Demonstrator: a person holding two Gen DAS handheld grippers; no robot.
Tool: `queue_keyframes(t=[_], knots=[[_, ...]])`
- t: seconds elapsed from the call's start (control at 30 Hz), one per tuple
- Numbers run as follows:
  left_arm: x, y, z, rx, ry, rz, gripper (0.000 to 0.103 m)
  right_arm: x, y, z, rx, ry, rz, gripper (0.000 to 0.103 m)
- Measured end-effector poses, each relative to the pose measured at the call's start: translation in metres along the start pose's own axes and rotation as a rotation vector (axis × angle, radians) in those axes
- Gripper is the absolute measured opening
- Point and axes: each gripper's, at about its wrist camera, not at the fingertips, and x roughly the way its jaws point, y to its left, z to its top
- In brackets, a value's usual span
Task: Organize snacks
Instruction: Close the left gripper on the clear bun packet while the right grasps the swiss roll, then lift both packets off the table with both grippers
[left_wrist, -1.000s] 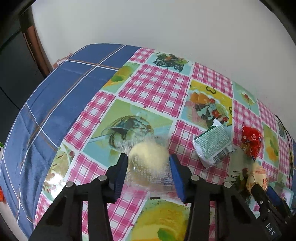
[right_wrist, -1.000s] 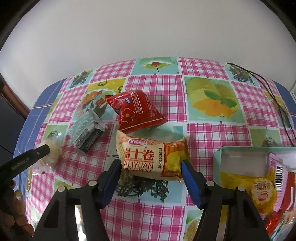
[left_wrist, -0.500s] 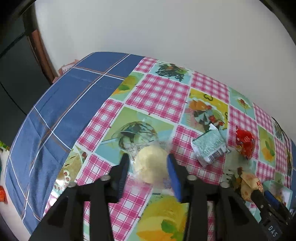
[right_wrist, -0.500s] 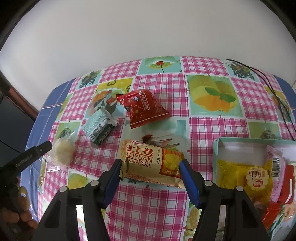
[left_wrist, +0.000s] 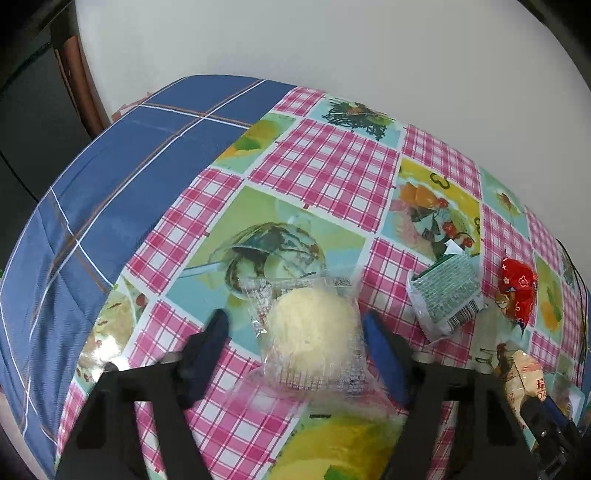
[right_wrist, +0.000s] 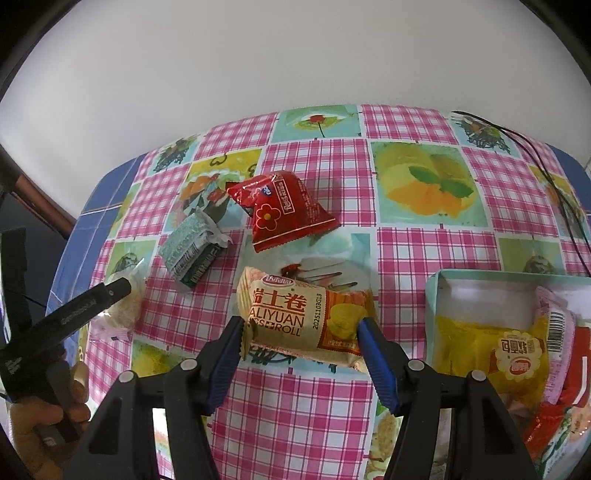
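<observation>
Bare tablecloth (right_wrist: 436, 251) lies clear between red packet (right_wrist: 284, 216) and box (right_wrist: 436, 295).

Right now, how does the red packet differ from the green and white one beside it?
The red packet is glossy, with a flower print and flared crimped ends; the green and white packet is a blocky wrapped brick with a fine pattern. The red one looks bigger and puffier. Both lie loose on the checked tablecloth, outside the box.

Left gripper (left_wrist: 295, 343): 2 black angular arms, dark blue ribbed pads, silver pivot screws, right gripper (right_wrist: 300, 341): 2 matching black arms, blue ribbed pads at 12 o'clock ends, 4 round silver screws, bare hand (right_wrist: 40, 410) on black handle
</observation>
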Motion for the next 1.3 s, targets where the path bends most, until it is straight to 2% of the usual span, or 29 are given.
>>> queue_keyframes(t=[0.1,0.33,0.47,0.67,0.83,1.1,1.2,1.3], knots=[[-0.003,0.000,0.001,0.006,-0.009,0.011,0.051,0.003,-0.001,0.000,0.003,0.007,0.002,0.066],[-0.019,0.001,-0.006,0.010,0.011,0.018,0.050,-0.007,-0.005,-0.004,0.044,0.013,0.020,0.064],[-0.040,-0.008,-0.014,0.001,0.017,-0.013,0.050,-0.028,-0.004,-0.009,0.058,-0.005,0.047,0.060],[-0.072,-0.039,-0.037,0.019,0.010,-0.057,0.050,-0.057,-0.013,-0.019,0.066,-0.031,0.048,0.060],[-0.081,-0.058,-0.063,0.053,0.018,-0.035,0.050,-0.067,-0.028,-0.021,0.076,-0.051,0.055,0.060],[-0.058,-0.057,-0.073,0.003,0.089,-0.046,0.050,-0.049,-0.023,-0.004,-0.031,-0.070,0.032,0.060],[-0.051,-0.054,-0.072,-0.015,0.100,-0.052,0.050,-0.031,-0.014,0.004,-0.093,-0.057,0.030,0.060],[-0.044,-0.050,-0.072,-0.039,0.115,-0.056,0.050,-0.008,-0.012,0.014,-0.103,-0.022,0.051,0.060]])
